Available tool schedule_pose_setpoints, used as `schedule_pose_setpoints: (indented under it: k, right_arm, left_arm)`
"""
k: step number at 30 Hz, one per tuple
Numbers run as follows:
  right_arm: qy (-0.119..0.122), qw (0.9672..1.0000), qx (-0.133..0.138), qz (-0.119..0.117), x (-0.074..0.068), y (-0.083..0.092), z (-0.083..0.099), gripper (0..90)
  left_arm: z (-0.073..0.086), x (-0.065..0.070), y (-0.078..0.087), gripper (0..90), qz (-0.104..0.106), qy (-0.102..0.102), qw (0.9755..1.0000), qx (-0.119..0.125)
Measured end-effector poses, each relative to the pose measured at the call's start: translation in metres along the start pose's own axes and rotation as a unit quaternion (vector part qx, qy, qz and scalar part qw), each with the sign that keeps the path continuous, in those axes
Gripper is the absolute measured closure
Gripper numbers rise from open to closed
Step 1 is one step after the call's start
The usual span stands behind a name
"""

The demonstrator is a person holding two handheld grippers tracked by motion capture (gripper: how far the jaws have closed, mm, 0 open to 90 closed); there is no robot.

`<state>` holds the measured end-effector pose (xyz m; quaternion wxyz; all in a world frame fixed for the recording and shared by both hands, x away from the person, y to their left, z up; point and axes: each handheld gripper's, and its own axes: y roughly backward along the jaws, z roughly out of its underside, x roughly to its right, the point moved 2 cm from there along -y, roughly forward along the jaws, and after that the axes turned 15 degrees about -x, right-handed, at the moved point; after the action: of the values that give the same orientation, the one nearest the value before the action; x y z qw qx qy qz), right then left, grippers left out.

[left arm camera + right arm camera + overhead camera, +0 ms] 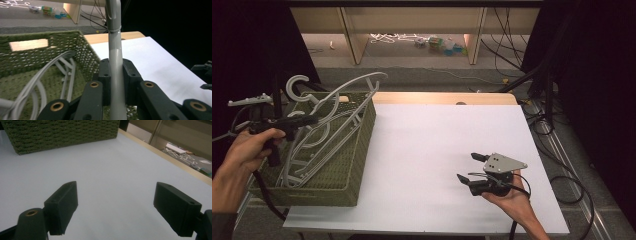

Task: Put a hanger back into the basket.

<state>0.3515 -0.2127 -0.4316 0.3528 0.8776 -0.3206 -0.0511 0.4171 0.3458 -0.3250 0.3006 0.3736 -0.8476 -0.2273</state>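
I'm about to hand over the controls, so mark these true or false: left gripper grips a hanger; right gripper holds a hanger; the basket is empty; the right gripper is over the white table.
1. The left gripper is shut on a grey hanger. True.
2. The right gripper holds a hanger. False: its jaws stand open with nothing between them.
3. The green woven basket is empty. False: grey hangers lie in it.
4. The right gripper is over the white table. True.

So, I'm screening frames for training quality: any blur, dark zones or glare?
High view: black at both side edges, a bright strip of floor at the top. Left gripper view: the clamped hanger is soft, upper right black. Right gripper view: jaws slightly soft, tabletop evenly lit.
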Motion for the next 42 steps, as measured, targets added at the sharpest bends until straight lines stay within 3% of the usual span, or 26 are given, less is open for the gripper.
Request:
schedule_pose_setpoints:
  k: [5, 15, 24, 28, 35, 42]
  right_arm:
    - [-0.001, 1.0, 0.005, 0.001, 0.0, -0.001, 0.0, 20.5]
    - [0.004, 1.0, -0.005, -0.006, -0.001, -0.003, 0.001, 20.5]
    - [0.004, 1.0, -0.003, -0.006, -0.002, -0.003, 0.001, 20.5]
    - [0.004, 0.9999, -0.005, -0.008, -0.002, -0.004, 0.002, 20.5]
    - [0.006, 0.9999, -0.003, -0.009, -0.003, -0.004, 0.001, 20.5]
    - [0.004, 0.9999, -0.001, -0.009, -0.002, -0.003, 0.002, 20.3]
  left_arm:
    - [0.002, -0.016, 0.006, 79.3, -0.007, 0.009, 0.9999, 0.003]
    - [0.006, -0.033, 0.013, 79.3, -0.02, 0.015, 0.9997, 0.001]
    - [0.009, -0.045, 0.015, 79.3, -0.033, 0.009, 0.9992, -0.02]
    - [0.013, -0.051, 0.015, 79.3, -0.037, 0.016, 0.999, -0.018]
    - [0.017, -0.06, 0.008, 79.3, -0.057, 0.007, 0.9971, -0.049]
    - [0.032, -0.072, 0.0, 79.3, -0.043, 0.018, 0.997, -0.062]
